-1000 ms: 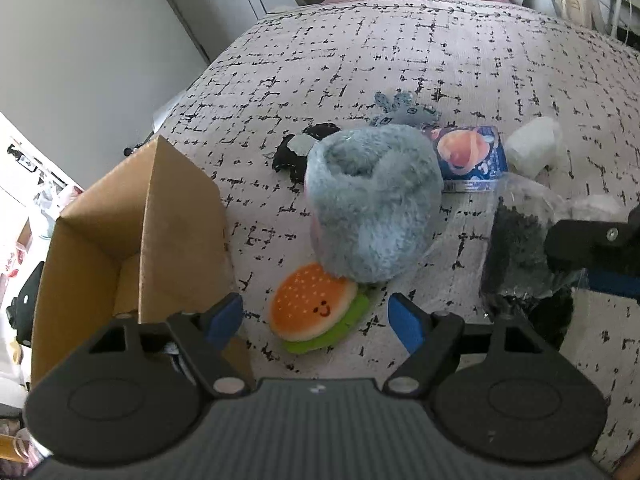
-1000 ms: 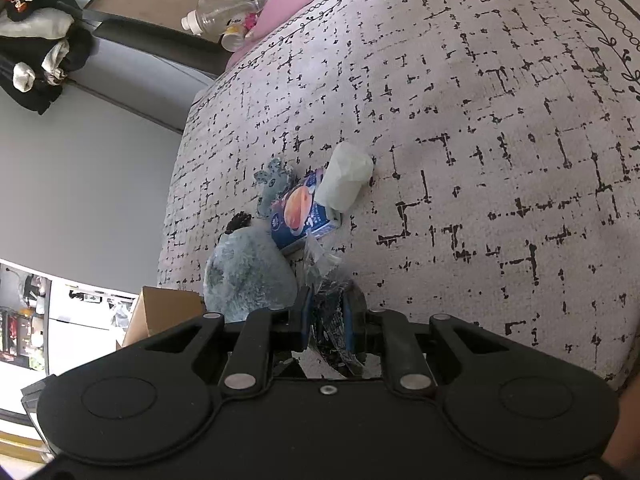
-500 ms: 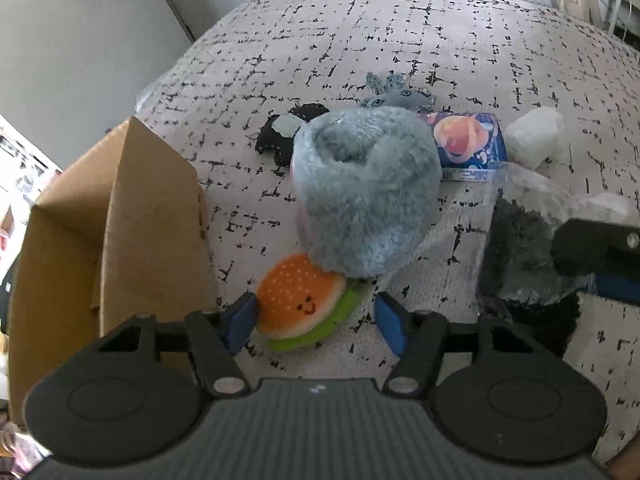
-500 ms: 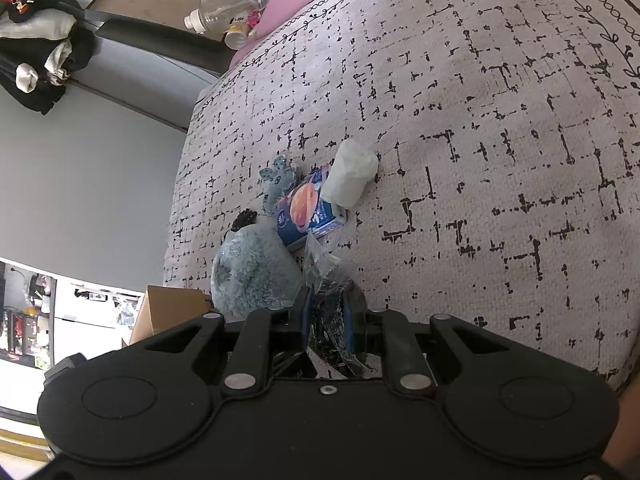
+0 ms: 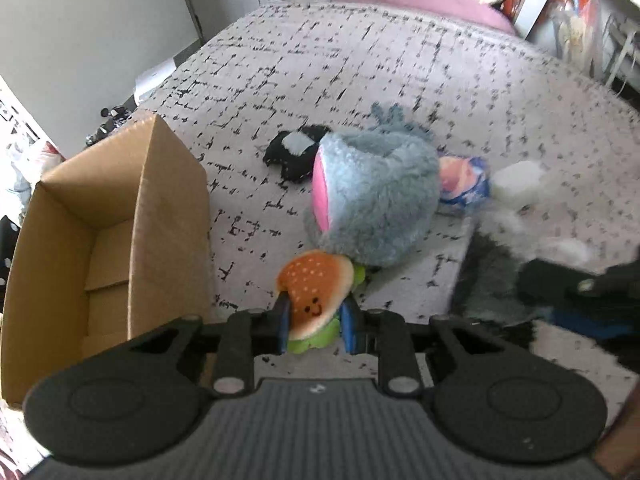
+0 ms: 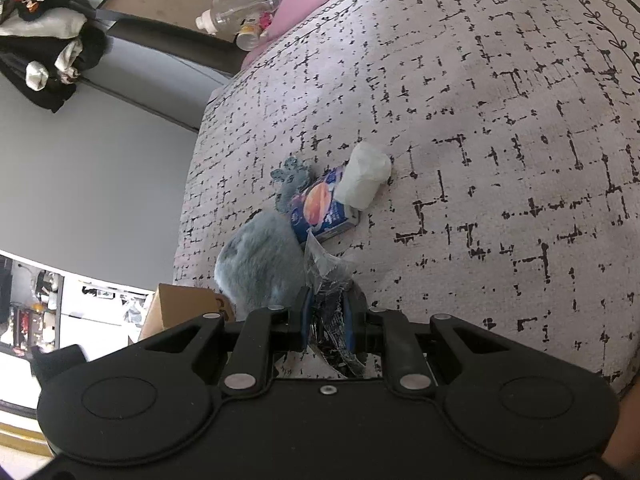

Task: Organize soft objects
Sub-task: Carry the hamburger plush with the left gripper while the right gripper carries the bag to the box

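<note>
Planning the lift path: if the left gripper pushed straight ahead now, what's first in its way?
Likely the grey plush: it lies directly beyond the burger toy clamped in the left gripper, apparently touching it.

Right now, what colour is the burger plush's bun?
Orange with pale speckles; burger plush shows best from the left wrist.

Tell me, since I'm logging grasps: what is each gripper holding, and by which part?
The left gripper grips the burger plush across its near edge. The right gripper pinches the clear bag of dark stuff at its middle.
</note>
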`<action>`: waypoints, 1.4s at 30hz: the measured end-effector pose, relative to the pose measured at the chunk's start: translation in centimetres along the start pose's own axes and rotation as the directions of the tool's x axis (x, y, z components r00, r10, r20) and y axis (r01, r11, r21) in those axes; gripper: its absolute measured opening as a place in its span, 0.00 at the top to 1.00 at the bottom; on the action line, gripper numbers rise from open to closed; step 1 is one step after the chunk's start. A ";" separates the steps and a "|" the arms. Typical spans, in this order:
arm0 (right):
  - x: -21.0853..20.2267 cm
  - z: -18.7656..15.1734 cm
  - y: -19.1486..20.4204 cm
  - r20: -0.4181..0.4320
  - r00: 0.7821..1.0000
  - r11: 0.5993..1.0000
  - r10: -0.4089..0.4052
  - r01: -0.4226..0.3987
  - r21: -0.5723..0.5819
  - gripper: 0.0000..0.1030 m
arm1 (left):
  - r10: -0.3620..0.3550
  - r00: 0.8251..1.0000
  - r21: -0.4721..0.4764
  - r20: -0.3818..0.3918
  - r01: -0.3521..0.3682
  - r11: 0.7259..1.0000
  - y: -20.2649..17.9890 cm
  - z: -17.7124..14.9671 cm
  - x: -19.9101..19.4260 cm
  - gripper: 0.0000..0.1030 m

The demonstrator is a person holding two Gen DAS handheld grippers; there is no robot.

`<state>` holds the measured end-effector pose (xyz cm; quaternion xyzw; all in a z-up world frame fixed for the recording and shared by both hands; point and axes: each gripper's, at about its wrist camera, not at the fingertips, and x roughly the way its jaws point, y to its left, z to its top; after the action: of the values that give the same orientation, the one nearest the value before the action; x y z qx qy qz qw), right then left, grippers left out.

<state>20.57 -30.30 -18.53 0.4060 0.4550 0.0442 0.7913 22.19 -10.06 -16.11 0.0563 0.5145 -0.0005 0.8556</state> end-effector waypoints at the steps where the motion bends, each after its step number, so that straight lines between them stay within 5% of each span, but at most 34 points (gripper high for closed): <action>1: -0.1 -0.1 0.1 -0.001 1.000 1.000 0.005 -0.005 -0.001 0.84 | -0.017 1.000 -0.011 0.004 0.017 1.000 0.1 0.0 -0.5 0.77; 21: -2.2 -0.5 3.1 0.049 0.990 0.984 0.131 -0.124 -0.125 0.84 | -0.083 0.988 -0.080 0.129 0.093 0.992 3.1 0.5 -7.9 0.77; 42: -2.2 -1.9 10.0 -0.006 0.954 0.885 0.300 -0.281 -0.371 0.85 | -0.022 0.983 -0.190 0.185 0.057 0.980 9.4 -0.3 -11.4 0.77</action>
<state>20.90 -23.48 -10.68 0.3153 0.3522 0.2360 0.8490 17.08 -1.31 -5.33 -0.0380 0.4328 0.0276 0.9003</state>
